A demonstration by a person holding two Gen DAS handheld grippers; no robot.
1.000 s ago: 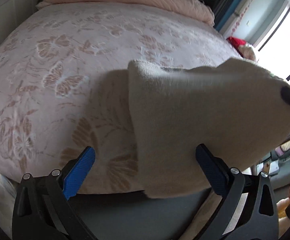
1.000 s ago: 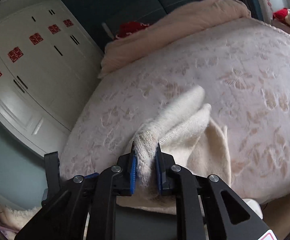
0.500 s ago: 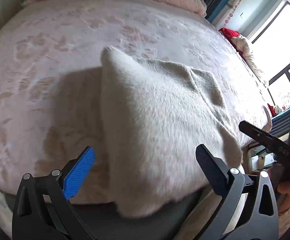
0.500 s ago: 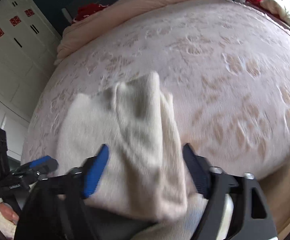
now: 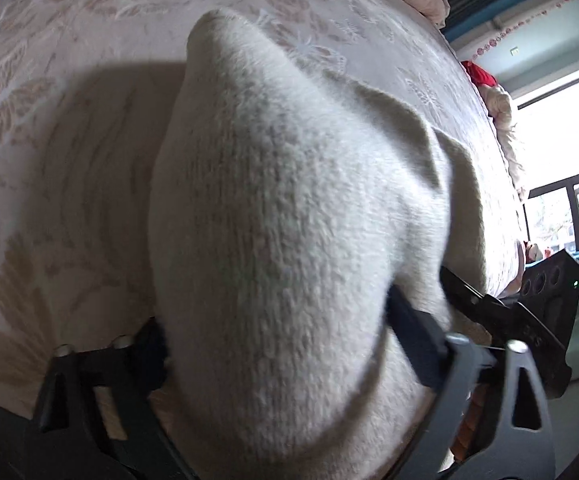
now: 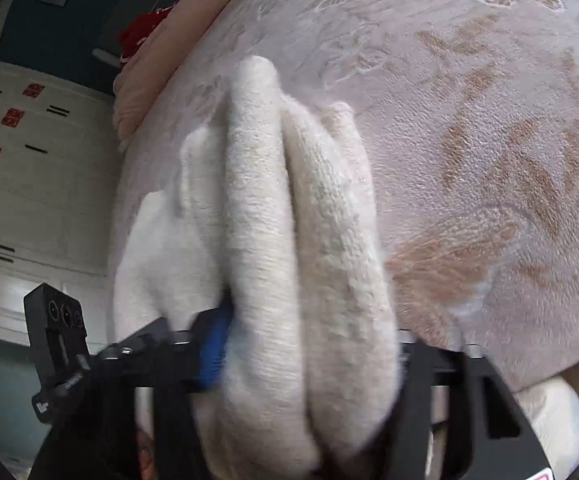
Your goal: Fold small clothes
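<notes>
Between left gripper (image 5: 277, 344) jaws, just narrowed: cream fuzzy knitted garment (image 5: 289, 208), bunched, filling wide gap; pad contact not discernible. Right gripper (image 6: 309, 360) jaws, just narrowed, about half open around folded layers of same garment. Garment draped on pink butterfly-embossed bedspread (image 6: 489, 120).

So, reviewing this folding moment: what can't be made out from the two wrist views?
- Left wrist: the cream garment covers the left gripper; whether the pads press it is hidden.
- Right wrist: the right gripper is motion-blurred, one finger buried in fabric; grip unclear.
- Both views: the garment's near edge runs off the bottom; its type is unreadable.
- The bed beneath it is hidden.
</notes>
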